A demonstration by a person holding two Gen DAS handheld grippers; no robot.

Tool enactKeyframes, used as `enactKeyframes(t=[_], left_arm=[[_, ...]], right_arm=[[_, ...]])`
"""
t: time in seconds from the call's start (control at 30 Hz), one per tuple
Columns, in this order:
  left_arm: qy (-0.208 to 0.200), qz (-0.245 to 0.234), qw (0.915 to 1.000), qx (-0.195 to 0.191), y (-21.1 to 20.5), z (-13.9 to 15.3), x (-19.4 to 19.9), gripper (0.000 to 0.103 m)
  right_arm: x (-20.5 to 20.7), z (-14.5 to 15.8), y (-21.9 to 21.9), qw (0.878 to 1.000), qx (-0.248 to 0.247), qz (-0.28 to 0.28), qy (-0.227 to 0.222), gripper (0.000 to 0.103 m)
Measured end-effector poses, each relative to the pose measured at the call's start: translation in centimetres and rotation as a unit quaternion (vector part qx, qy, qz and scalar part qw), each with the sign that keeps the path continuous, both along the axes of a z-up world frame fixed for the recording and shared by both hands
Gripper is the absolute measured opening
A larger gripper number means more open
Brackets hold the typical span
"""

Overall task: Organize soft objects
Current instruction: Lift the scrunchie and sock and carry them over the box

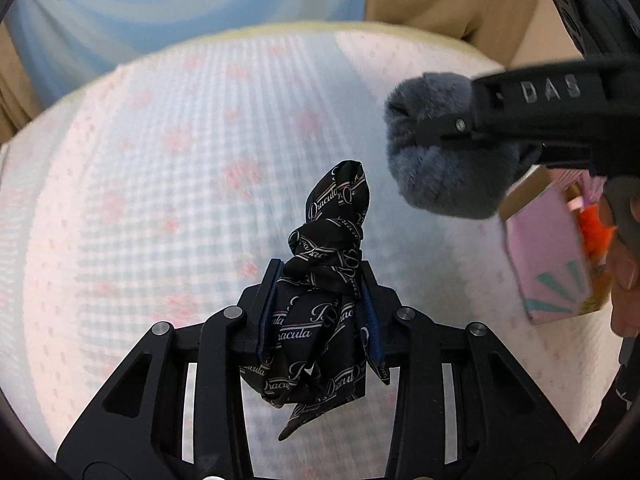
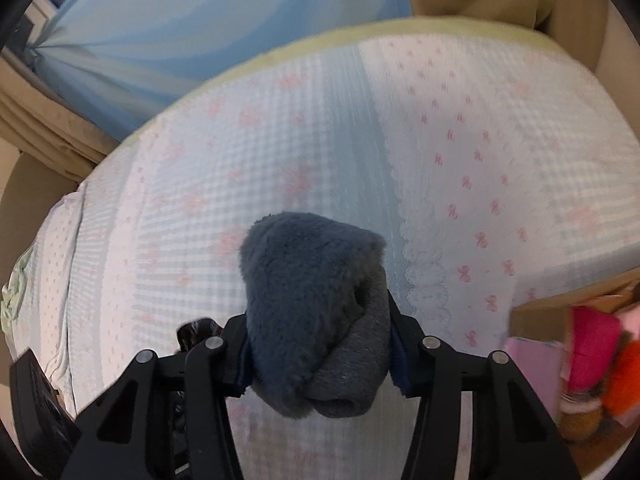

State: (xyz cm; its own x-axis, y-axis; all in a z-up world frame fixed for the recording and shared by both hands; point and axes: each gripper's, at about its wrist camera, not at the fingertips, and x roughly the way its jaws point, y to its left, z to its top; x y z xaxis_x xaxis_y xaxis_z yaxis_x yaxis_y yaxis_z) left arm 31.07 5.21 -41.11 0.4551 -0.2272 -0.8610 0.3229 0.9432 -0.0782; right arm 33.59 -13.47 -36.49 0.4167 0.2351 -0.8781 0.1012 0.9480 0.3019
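My left gripper (image 1: pixel 320 304) is shut on a crumpled black scarf (image 1: pixel 326 280) printed with white script, held above the bed. My right gripper (image 2: pixel 316 344) is shut on a fuzzy grey-blue sock (image 2: pixel 312 304); the sock also shows in the left wrist view (image 1: pixel 444 152), clamped in the right gripper at the upper right. A bit of the black scarf (image 2: pixel 198 330) peeks out at the left in the right wrist view.
A bed with a white, pale blue and pink-bow cover (image 1: pixel 180 152) fills both views (image 2: pixel 460 152). A pink cardboard box (image 1: pixel 548 252) with soft items stands at the right; it also shows in the right wrist view (image 2: pixel 536 360) with pink and orange plush inside.
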Motion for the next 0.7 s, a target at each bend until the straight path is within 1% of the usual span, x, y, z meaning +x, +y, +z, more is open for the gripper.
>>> enactKeyframes(t=[0.03, 0.1, 0.2, 0.23, 0.27, 0.3, 0.37, 0.43, 0.5, 0.57, 0.7], left_arm=[[-0.008, 0.0, 1.0, 0.0, 0.2, 1.4, -0.3, 0.033], [-0.02, 0.004, 0.9998, -0.001, 0.4, 3.6, -1.0, 0.033], [-0.04, 0.013, 0.9991, -0.005, 1.2, 7.8, -2.1, 0.033], [-0.044, 0.016, 0.9989, -0.006, 1.4, 8.7, -2.4, 0.033], [-0.048, 0.024, 0.9985, -0.007, 1.8, 10.3, -3.0, 0.033], [-0.051, 0.028, 0.9983, -0.008, 2.1, 11.1, -3.4, 0.033], [-0.061, 0.042, 0.9972, -0.01, 2.2, 13.8, -5.0, 0.033], [-0.064, 0.052, 0.9965, -0.01, 1.9, 15.5, -6.3, 0.033], [-0.065, 0.065, 0.9957, -0.009, 1.8, 17.4, -7.3, 0.033], [-0.065, 0.078, 0.9947, -0.009, 1.8, 19.2, -9.1, 0.033], [-0.07, 0.112, 0.9912, -0.009, 1.0, 22.0, -11.8, 0.033]], right_arm=[[-0.3, 0.8, 0.1, 1.0, -0.001, 0.001, -0.004, 0.048], [-1.6, 3.2, 0.1, 1.0, -0.004, 0.004, -0.016, 0.048], [-3.7, 7.2, 0.3, 0.999, -0.013, 0.01, -0.038, 0.048], [-4.8, 8.9, 0.4, 0.999, -0.017, 0.015, -0.048, 0.048], [-5.6, 10.3, 0.5, 0.998, -0.02, 0.018, -0.056, 0.048], [-6.6, 11.6, 0.4, 0.998, -0.023, 0.022, -0.063, 0.048], [-8.4, 13.9, 0.8, 0.996, -0.028, 0.031, -0.074, 0.048], [-10.3, 15.9, 1.2, 0.995, -0.031, 0.042, -0.086, 0.048], [-12.3, 17.7, 1.4, 0.993, -0.034, 0.056, -0.097, 0.048], [-14.1, 19.0, 1.5, 0.991, -0.037, 0.069, -0.107, 0.048], [-17.6, 21.0, 1.5, 0.988, -0.039, 0.091, -0.117, 0.048]])
